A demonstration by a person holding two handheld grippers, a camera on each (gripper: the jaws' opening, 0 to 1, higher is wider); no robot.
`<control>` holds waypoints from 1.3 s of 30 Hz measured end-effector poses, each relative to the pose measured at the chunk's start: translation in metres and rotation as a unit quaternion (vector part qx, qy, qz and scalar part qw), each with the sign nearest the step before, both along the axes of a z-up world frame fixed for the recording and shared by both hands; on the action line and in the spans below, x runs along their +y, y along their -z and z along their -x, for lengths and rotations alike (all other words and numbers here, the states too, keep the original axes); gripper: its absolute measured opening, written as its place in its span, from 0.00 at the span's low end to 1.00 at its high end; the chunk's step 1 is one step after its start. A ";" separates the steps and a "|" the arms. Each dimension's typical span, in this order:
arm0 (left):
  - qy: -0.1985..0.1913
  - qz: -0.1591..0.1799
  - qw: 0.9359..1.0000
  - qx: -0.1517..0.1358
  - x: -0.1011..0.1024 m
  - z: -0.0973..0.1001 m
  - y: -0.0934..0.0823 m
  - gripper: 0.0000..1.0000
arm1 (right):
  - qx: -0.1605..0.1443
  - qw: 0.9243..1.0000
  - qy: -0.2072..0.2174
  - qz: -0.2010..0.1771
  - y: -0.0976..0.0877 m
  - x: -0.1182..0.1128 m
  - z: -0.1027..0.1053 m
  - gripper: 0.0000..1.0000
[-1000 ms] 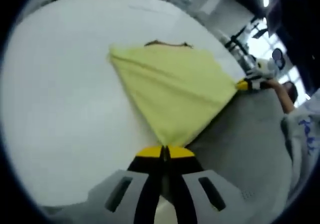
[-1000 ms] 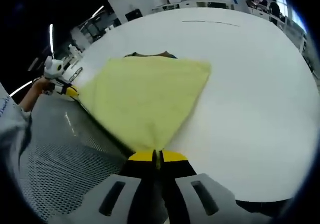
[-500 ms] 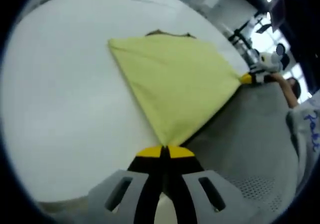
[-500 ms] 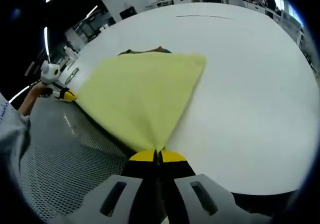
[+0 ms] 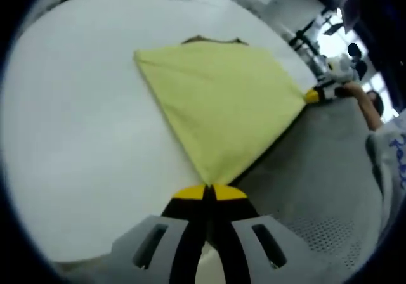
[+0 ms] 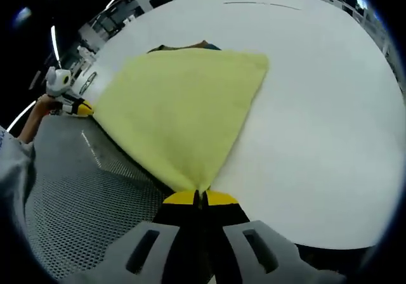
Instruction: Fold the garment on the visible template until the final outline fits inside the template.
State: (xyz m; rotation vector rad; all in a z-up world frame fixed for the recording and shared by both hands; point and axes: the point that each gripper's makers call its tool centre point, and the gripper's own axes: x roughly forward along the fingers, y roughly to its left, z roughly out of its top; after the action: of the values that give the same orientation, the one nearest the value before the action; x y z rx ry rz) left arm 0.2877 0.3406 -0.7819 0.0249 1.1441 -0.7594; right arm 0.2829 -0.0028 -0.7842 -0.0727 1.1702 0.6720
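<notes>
Surface: white desk (image 5: 70, 125), matte; its near edge drops to a grey perforated floor mat (image 6: 76, 214). Room beyond is a dim hall with ceiling strip lights and distant workbenches along the far side, too blurred to itemise.

Yellow garment (image 5: 222, 100) lies spread on the desk near its near edge, folded to a roughly four-cornered sheet. A dark strip (image 5: 212, 40) peeks out from under its far edge; cannot tell what it is.

Left claw (image 5: 208, 192): yellow tips pressed together, pinching one near corner of the garment. Right claw (image 6: 200, 198): tips likewise pressed together on the other near corner. The cloth runs taut between the two corners, along the desk edge.

Left gripper view: right claw seen at the garment's right corner (image 5: 312, 96), with the person's hand (image 5: 355, 94) and grey sleeve (image 5: 390, 163) behind it.
Right gripper view: left claw at the left corner (image 6: 81, 108), plus more of the mat and a thin dark line (image 6: 260, 5) on the far desk surface.
</notes>
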 end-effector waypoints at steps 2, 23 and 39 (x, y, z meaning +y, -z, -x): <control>0.005 -0.005 1.000 -0.003 0.000 0.000 -0.001 0.00 | 0.001 1.000 0.003 0.000 0.000 -0.001 0.000 0.06; 0.039 -0.017 0.990 -0.132 -0.002 -0.009 -0.078 0.52 | -0.166 0.986 -0.018 0.008 -0.086 0.009 -0.009 0.55; 0.040 -0.004 0.987 -0.154 -0.012 -0.002 -0.094 0.86 | -0.215 0.976 -0.009 0.007 -0.108 0.019 -0.005 0.99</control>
State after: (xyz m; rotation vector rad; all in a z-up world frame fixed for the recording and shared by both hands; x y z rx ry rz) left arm 0.2900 0.3290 -0.6878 0.1903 0.8552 -0.7901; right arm 0.2875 0.0159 -0.6757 -0.2290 0.7570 0.6254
